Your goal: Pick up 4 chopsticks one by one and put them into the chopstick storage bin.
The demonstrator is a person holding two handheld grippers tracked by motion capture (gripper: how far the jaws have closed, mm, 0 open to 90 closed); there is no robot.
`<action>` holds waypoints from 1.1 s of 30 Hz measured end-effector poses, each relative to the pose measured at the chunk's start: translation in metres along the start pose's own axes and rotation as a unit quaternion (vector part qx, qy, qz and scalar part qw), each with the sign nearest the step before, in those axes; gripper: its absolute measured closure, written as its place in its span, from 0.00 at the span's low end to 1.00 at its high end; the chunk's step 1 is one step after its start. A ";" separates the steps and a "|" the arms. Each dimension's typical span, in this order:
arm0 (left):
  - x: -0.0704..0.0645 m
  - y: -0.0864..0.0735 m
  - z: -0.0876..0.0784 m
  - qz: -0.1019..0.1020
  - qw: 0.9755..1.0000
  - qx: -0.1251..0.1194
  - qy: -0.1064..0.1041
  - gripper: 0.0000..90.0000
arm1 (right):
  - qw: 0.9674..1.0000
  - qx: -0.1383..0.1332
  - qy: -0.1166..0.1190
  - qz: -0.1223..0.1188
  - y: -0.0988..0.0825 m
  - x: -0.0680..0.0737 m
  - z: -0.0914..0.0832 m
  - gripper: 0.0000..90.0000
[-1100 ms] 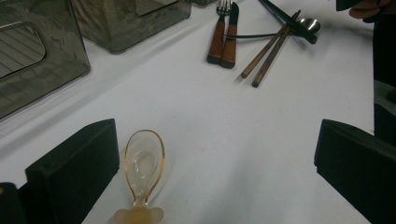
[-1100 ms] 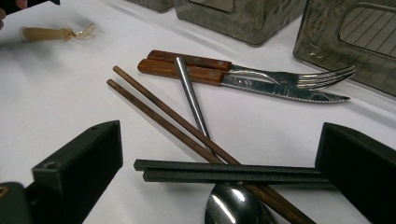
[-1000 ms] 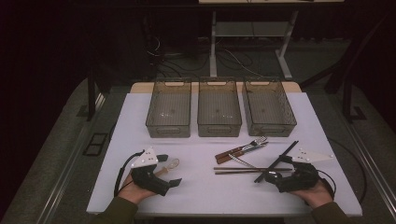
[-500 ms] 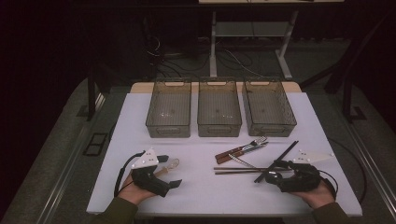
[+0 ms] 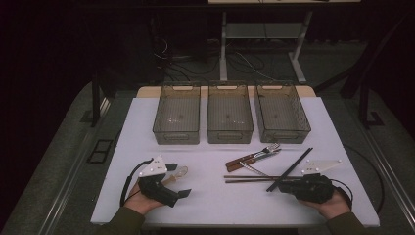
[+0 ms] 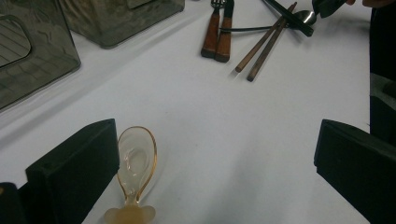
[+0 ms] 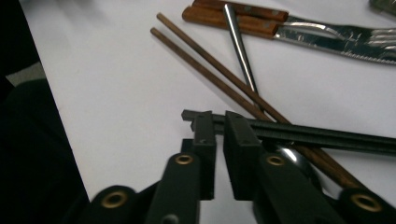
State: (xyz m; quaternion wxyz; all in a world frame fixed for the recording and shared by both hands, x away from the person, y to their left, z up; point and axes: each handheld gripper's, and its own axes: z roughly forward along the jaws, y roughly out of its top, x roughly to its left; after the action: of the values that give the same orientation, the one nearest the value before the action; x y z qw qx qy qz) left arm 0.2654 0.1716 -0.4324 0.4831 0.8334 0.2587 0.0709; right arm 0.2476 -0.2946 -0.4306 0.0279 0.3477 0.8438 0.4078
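At table's right, right gripper (image 7: 219,122) closing onto black chopsticks (image 7: 317,134).

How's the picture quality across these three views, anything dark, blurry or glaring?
High view: dim, the surroundings nearly black beyond the white table, though the three bins stay readable. Left gripper view: evenly lit and sharp on the clear spoon, with its near handle end soft. Right gripper view: the jaws and brass rivets up close are blurred, the black chopsticks sharper, and glare on the knife blade.
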 end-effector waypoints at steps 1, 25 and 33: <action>0.000 0.000 0.000 0.000 1.000 0.000 0.000 0.00 | 1.000 0.004 0.001 -0.001 0.000 0.000 0.001 0.96; 0.000 0.000 0.002 0.002 1.000 0.006 -0.002 0.00 | 0.997 0.076 -0.008 -0.024 0.000 0.003 0.019 1.00; 0.000 -0.001 0.003 0.003 1.000 0.009 -0.003 0.00 | 0.996 0.081 -0.010 -0.027 0.003 0.003 0.022 1.00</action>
State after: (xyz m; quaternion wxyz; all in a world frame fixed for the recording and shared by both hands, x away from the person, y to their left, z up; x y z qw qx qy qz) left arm 0.2658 0.1696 -0.4341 0.4766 0.8384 0.2556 0.0674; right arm 0.2543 -0.2769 -0.4427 0.0194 0.3305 0.8826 0.3337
